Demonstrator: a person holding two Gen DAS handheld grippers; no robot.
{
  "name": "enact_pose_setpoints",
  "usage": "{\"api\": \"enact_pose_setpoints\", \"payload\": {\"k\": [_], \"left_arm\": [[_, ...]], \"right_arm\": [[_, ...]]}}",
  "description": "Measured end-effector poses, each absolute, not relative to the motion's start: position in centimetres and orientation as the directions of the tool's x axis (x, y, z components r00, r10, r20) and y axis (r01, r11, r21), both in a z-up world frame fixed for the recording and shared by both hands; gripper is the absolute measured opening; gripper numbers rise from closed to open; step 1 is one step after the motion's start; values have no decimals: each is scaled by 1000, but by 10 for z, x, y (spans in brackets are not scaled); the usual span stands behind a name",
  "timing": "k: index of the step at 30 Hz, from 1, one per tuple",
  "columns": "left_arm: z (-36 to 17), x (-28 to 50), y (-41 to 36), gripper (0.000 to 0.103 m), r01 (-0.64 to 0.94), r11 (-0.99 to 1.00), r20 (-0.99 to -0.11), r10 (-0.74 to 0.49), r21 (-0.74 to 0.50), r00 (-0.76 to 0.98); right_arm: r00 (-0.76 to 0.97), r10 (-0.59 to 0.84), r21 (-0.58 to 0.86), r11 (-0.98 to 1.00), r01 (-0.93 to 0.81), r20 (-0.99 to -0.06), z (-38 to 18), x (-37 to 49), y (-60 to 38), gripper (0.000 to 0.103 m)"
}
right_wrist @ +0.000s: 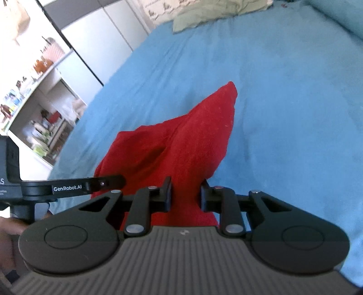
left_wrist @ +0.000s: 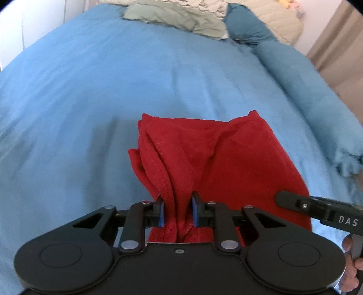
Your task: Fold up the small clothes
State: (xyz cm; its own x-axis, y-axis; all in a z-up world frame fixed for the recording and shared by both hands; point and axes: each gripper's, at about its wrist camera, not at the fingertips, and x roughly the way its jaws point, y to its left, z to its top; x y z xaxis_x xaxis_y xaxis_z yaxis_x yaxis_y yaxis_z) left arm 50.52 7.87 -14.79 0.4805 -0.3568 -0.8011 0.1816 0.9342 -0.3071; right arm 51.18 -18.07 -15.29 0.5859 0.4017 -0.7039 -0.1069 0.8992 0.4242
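Observation:
A red garment (left_wrist: 204, 154) hangs bunched and partly folded above a blue bed cover (left_wrist: 90, 102). My left gripper (left_wrist: 178, 212) is shut on its near edge, cloth pinched between the blue pads. My right gripper (right_wrist: 186, 195) is shut on another part of the same red garment (right_wrist: 181, 140), which rises to a point ahead of it. The right gripper's body (left_wrist: 317, 208) shows at the right of the left wrist view, close beside the left one. The left gripper's body (right_wrist: 68, 186) shows at the left of the right wrist view.
A pale green cloth (left_wrist: 177, 18) lies at the far end of the bed; it also shows in the right wrist view (right_wrist: 215, 13). A rolled blue duvet (left_wrist: 295, 74) runs along the right side. White shelves and cupboards (right_wrist: 45, 90) stand left of the bed.

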Motion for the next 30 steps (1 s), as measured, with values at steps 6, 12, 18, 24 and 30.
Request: {"api": "enact_pose_setpoints", "payload": {"k": [6, 12, 18, 24, 30], "left_arm": [[-160, 463, 21, 24, 251, 918, -822, -388, -306, 417], [-194, 438, -28, 38, 312, 944, -877, -235, -104, 419], [-191, 418, -20, 74, 276, 959, -845, -100, 59, 526], [-201, 403, -5, 76, 238, 968, -827, -70, 78, 558], [-224, 399, -7, 84, 190, 978, -771, -54, 88, 634]], "right_arm": [[576, 334, 384, 923, -38, -746, -140, 447, -231, 39], [482, 280, 327, 945, 16, -830, -192, 423, -268, 43], [526, 228, 260, 966, -13, -820, -198, 405, -281, 85], [569, 224, 252, 967, -30, -791, -198, 402, -285, 91], [632, 194, 248, 969, -2, -751, -234, 393, -290, 91]]}}
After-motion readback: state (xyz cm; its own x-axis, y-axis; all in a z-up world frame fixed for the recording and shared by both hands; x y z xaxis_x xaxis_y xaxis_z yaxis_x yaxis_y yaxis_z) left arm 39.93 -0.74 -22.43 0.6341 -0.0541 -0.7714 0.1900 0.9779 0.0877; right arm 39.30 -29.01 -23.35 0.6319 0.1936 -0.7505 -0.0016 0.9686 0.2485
